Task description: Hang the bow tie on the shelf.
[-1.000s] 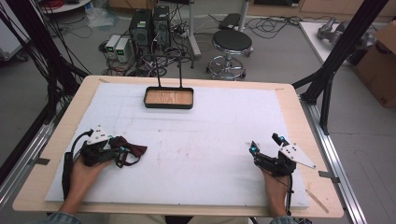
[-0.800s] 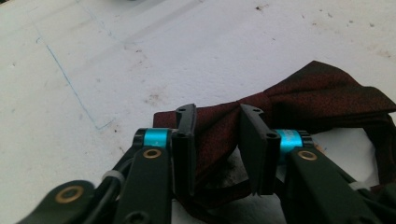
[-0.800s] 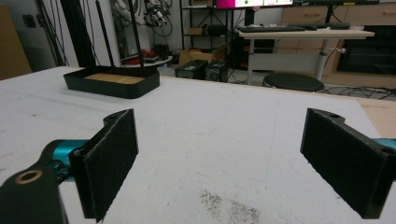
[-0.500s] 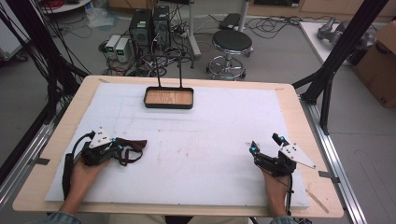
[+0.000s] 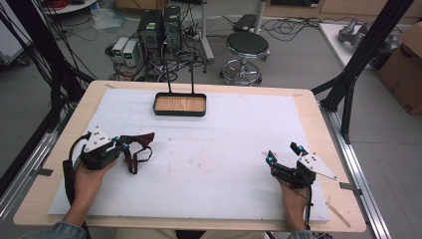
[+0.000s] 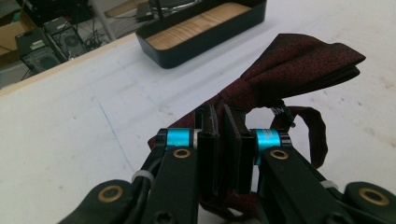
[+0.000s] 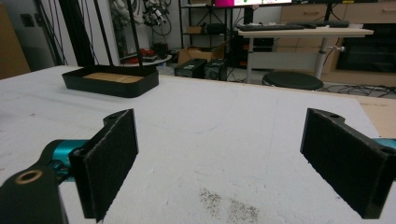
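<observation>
At the left of the high view, the left gripper (image 5: 121, 145) has its jaws clenched on a dark red, finely speckled fabric bow tie (image 5: 140, 143) whose long axis points right, strap looped below. At lower right, the right gripper (image 5: 282, 158) stands released above the white foam desk (image 5: 214, 149).

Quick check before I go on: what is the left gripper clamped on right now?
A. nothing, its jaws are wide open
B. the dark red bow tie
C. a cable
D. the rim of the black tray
B: in the left gripper view the left gripper has its pads pressed together on the dark red bow tie; the black tray sits apart, farther up the table.
</observation>
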